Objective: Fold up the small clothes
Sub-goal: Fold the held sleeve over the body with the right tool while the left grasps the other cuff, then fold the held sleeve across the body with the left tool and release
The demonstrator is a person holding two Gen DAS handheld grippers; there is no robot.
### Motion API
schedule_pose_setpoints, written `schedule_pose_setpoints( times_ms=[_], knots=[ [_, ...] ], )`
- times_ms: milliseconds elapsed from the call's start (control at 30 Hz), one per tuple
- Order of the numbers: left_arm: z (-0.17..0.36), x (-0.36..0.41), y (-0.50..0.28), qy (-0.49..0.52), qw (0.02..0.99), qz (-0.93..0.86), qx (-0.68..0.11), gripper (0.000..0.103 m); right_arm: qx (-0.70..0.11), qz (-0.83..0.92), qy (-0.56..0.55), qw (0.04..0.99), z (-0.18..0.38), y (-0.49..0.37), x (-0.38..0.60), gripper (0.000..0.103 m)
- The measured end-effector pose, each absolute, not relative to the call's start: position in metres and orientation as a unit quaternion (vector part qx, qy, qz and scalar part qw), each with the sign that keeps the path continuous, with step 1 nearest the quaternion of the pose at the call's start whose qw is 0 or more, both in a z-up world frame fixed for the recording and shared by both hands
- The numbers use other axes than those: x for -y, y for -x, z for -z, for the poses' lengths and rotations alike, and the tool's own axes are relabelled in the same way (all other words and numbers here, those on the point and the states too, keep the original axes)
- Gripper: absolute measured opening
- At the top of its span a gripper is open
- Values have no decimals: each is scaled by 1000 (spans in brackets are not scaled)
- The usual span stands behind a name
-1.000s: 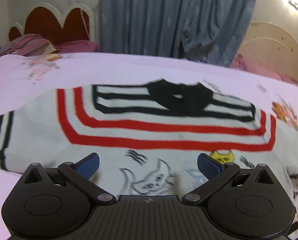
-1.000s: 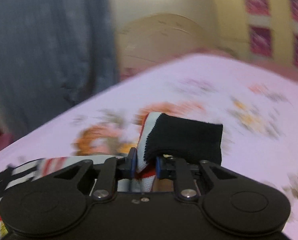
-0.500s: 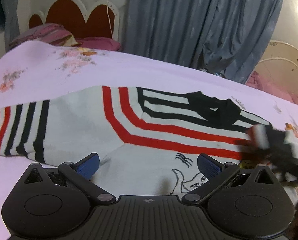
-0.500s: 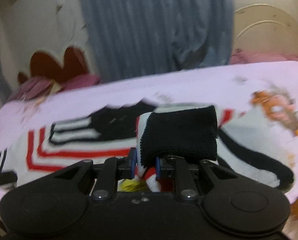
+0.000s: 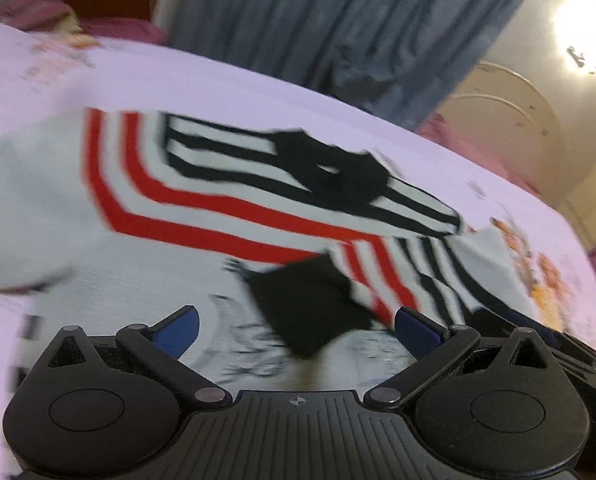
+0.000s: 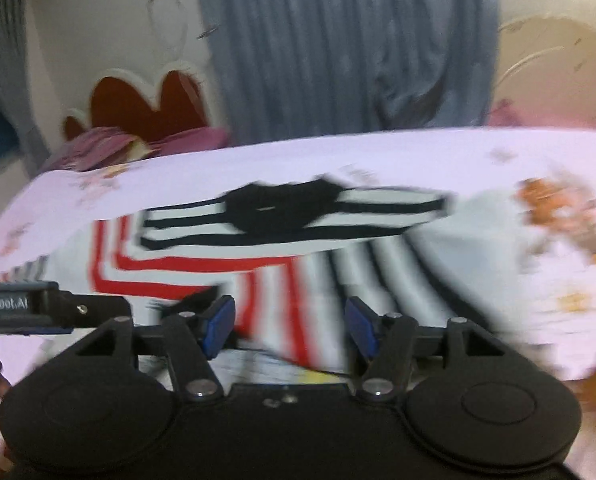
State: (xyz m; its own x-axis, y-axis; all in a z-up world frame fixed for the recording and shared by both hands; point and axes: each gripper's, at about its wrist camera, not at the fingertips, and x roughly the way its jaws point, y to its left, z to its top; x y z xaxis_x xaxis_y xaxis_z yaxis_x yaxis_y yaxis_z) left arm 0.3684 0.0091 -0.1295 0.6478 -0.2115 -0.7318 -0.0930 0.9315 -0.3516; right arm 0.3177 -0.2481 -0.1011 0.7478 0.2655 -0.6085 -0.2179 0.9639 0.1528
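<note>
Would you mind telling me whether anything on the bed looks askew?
The sweater's right sleeve lies folded across the chest at a slant, its black cuff skewed over the cat drawing rather than squared. Otherwise nothing stands out.

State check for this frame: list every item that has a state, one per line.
Sweater: spread flat on the bed, front up.
Right sleeve: folded across the chest, black cuff lying free.
Left gripper: open, empty.
Right gripper: open, jaws just opened, nothing gripped.
Curtain: drawn closed.

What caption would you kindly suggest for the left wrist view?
Open left gripper above a striped sweater whose black-cuffed sleeve lies folded across its front.
</note>
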Motion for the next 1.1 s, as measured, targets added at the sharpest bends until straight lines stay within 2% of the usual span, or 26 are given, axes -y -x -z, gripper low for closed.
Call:
schedule_pose_setpoints(
  times_ms=[133,167,200,300,367,400,467,600,667,700,767,900,967,1000,1100],
  knots=[
    [149,1,-385,219,876,44,-428,102,-321,-58,3,945,110,-310,286,61],
    [154,1,-389,233,872,45,-428,85,-323,-42,14,945,115,-310,292,61],
    [158,2,-391,244,868,52,-430,76,-330,-29,17,944,120,-312,300,61],
    [163,4,-394,252,869,50,-423,60,-350,-15,-7,937,131,-317,317,62],
    [164,5,-396,252,866,69,-425,21,-360,-21,-8,933,138,-321,317,61],
    [166,6,-397,258,864,74,-427,15,-367,-29,-12,930,141,-324,316,59],
    [162,8,-395,252,871,82,-414,12,-373,-40,-22,927,142,-325,314,56],
    [140,4,-393,256,888,87,-372,11,-367,-40,-20,929,142,-322,316,64],
    [128,-3,-392,253,898,82,-350,11,-375,-42,-15,926,145,-324,316,64],
    [123,-9,-391,253,902,76,-341,11,-381,-45,-15,923,146,-327,316,60],
    [120,-20,-390,248,908,60,-333,11,-384,-43,-16,922,149,-333,314,40],
    [138,-33,-393,227,903,35,-364,11,-381,-34,-24,924,154,-340,311,34],
    [154,-30,-396,203,899,28,-388,11,-382,-30,-30,923,156,-342,314,27],
    [164,-28,-397,195,896,26,-398,11,-388,-22,-36,921,159,-344,318,20],
    [168,-27,-393,185,896,19,-402,15,-401,-18,-73,913,163,-343,332,18]
  ],
)
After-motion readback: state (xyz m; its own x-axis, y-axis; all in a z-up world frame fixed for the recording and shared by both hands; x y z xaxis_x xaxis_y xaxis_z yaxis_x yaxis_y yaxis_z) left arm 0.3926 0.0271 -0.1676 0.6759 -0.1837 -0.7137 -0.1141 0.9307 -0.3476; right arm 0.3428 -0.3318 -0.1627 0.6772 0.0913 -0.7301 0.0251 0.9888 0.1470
